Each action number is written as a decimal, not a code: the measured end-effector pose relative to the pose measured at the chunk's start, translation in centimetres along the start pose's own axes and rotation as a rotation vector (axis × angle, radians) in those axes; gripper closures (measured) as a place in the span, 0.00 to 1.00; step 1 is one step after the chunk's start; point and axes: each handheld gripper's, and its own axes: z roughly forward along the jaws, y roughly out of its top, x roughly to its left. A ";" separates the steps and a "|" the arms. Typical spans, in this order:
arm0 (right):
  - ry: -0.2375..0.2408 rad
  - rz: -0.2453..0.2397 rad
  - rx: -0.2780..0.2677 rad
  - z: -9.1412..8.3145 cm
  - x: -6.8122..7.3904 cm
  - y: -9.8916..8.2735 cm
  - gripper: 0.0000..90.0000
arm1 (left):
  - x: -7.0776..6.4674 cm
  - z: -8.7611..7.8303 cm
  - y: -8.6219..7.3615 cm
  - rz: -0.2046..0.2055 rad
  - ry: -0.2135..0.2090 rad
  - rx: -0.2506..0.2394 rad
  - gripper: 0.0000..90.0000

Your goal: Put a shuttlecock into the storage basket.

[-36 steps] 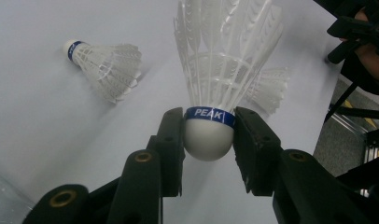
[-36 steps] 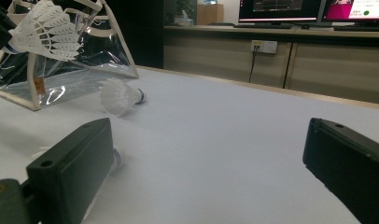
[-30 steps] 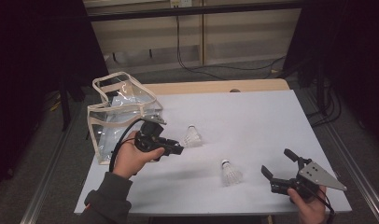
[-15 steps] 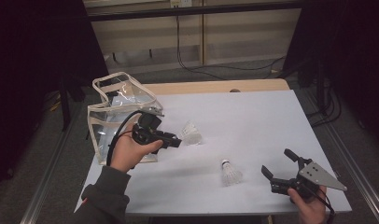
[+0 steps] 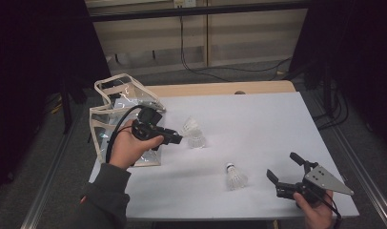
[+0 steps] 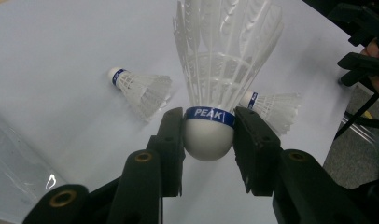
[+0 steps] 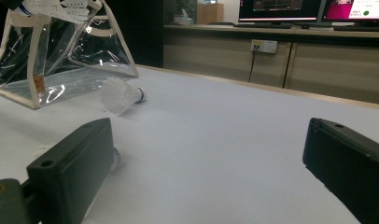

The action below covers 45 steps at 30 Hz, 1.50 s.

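Since the earlier frame the left claw (image 5: 178,140) has lifted its shuttlecock (image 6: 219,88) off the table (image 5: 258,124) and carried it a little toward the far left corner; a second shuttlecock (image 5: 195,138) lies just beyond it.

Nearest the person, by the near right corner, the right claw (image 5: 283,177) rests with its jaws spread wide and nothing between them; a third shuttlecock (image 5: 234,176) stands just to its left, cork up.

Farther in, the left claw is clamped on the white cork of its shuttlecock, pads on either side of the blue band, feathers pointing away along the jaws.

Beyond the left hand (image 5: 127,148), at the table's left edge, stands the clear bag (image 5: 108,119); it lies to the left of the held shuttlecock, so the left hand is much the nearer to it, and I judge the shuttlecock is bound there.
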 end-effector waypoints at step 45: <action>0.005 0.002 -0.004 0.0 0.0 0.0 0.02 | 2.2 -2.3 2.9 -0.057 0.060 -0.007 0.72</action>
